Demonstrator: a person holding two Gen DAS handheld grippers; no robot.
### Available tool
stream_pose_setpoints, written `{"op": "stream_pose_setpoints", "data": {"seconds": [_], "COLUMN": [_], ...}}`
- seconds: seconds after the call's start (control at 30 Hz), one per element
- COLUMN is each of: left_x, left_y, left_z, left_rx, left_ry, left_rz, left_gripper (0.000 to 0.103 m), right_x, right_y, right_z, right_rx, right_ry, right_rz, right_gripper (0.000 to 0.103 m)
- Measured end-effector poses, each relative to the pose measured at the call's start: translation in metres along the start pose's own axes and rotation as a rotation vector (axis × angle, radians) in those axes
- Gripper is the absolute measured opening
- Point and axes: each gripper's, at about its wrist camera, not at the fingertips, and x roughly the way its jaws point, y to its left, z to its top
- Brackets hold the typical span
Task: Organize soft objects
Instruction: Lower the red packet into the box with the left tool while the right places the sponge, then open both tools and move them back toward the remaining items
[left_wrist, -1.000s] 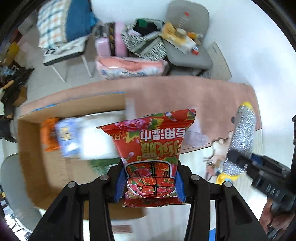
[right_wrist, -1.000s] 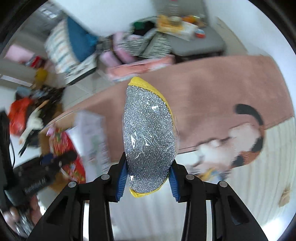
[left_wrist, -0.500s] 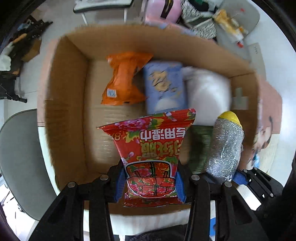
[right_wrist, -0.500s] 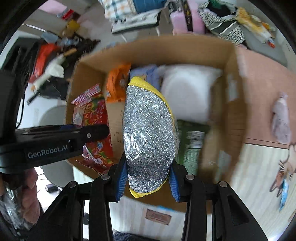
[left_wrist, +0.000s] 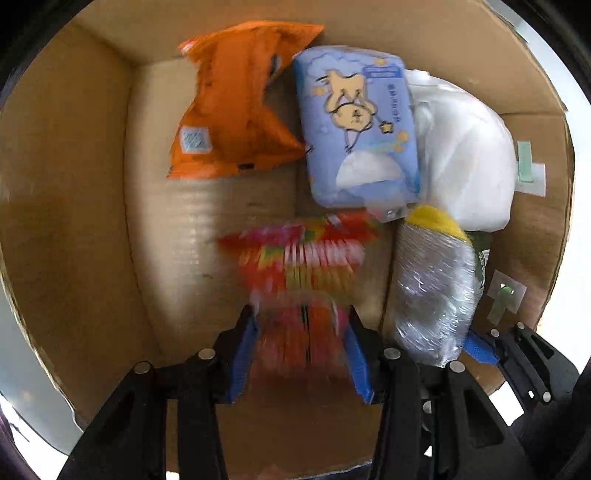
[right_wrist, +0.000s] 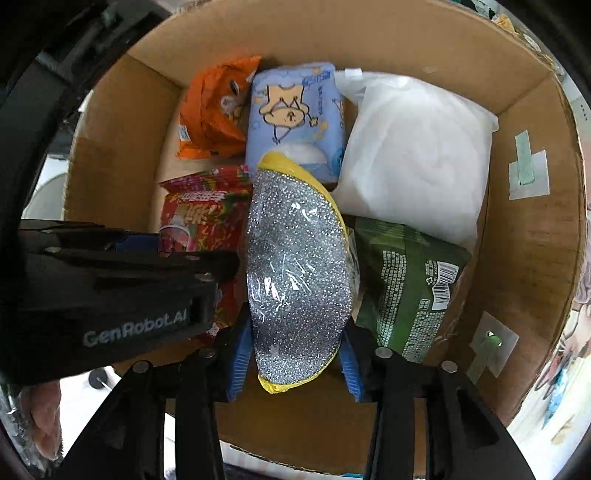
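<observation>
Four soft things already lie in the open brown cardboard box (right_wrist: 532, 236): a crumpled orange foil packet (left_wrist: 236, 103) at 11 o'clock, a pale blue tissue pack with a cartoon animal (left_wrist: 356, 125) at 12, a puffy white plastic-wrapped bundle (right_wrist: 417, 155) at 1, and a dark green printed pouch (right_wrist: 402, 288) at 3. Two remain in my grip, low inside the box. My left gripper (left_wrist: 303, 354) shows its jaws around the red floral wet-wipe packet (left_wrist: 303, 277), which is motion-blurred, so I cannot tell whether they clamp it. My right gripper (right_wrist: 295, 350) has its jaws clamped on the glittery silver scrubbing sponge with a yellow edge (right_wrist: 297, 266). The box floor beneath both is hidden.
</observation>
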Motion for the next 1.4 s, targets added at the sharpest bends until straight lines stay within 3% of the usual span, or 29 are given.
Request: {"op": "stream_pose_setpoints", "data": {"seconds": [0.03, 0.07, 0.1, 0.13, 0.17, 0.3, 0.7, 0.77, 0.8, 0.87, 0.9, 1.2, 1.4], "left_x": [-0.002, -0.005, -0.010, -0.015, -0.021, -0.044, -0.118, -0.120, -0.120, -0.127, -0.130, -0.148, -0.156], "left_y": [0.000, 0.000, -0.002, -0.002, -0.004, -0.014, -0.023, -0.026, -0.030, -0.034, -0.036, -0.036, -0.044], "left_z": [-0.001, -0.003, -0.005, -0.008, -0.012, -0.031, -0.111, -0.116, -0.119, -0.130, -0.135, -0.169, -0.188], "left_rx": [-0.007, -0.002, 0.006, 0.010, 0.015, 0.030, 0.044, 0.048, 0.054, 0.053, 0.051, 0.006, -0.008], "left_ry": [0.000, -0.008, -0.026, -0.042, -0.059, -0.106, -0.377, -0.406, -0.421, -0.467, -0.487, -0.575, -0.610], "left_rz": [-0.004, -0.001, 0.010, 0.016, 0.022, 0.031, 0.123, 0.139, 0.153, 0.188, 0.196, 0.205, 0.218], "left_gripper": [0.043, 0.049, 0.053, 0.062, 0.064, 0.064, 0.064, 0.065, 0.068, 0.095, 0.098, 0.101, 0.101], "right_x": [-0.001, -0.004, -0.008, -0.011, -0.016, -0.034, -0.109, -0.122, -0.133, -0.141, -0.145, -0.166, -0.176], "right_y": [0.001, 0.000, -0.001, -0.001, -0.002, -0.012, -0.013, -0.013, -0.016, -0.013, -0.012, -0.008, -0.013], "right_z": [0.000, -0.002, -0.004, -0.006, -0.008, -0.020, -0.065, -0.077, -0.088, -0.097, -0.102, -0.133, -0.145], "right_rx": [0.005, 0.009, 0.010, 0.014, 0.021, 0.046, 0.084, 0.082, 0.078, 0.067, 0.063, 0.069, 0.067], "right_ry": [0.002, -0.004, -0.016, -0.022, -0.026, -0.054, -0.207, -0.232, -0.245, -0.269, -0.282, -0.358, -0.389], "right_rz": [0.007, 0.001, -0.006, -0.006, -0.004, -0.007, -0.079, -0.084, -0.084, -0.109, -0.112, -0.163, -0.153], "right_gripper": [0.056, 0.067, 0.071, 0.071, 0.071, 0.071, 0.071, 0.075, 0.083, 0.099, 0.103, 0.103, 0.103]}}
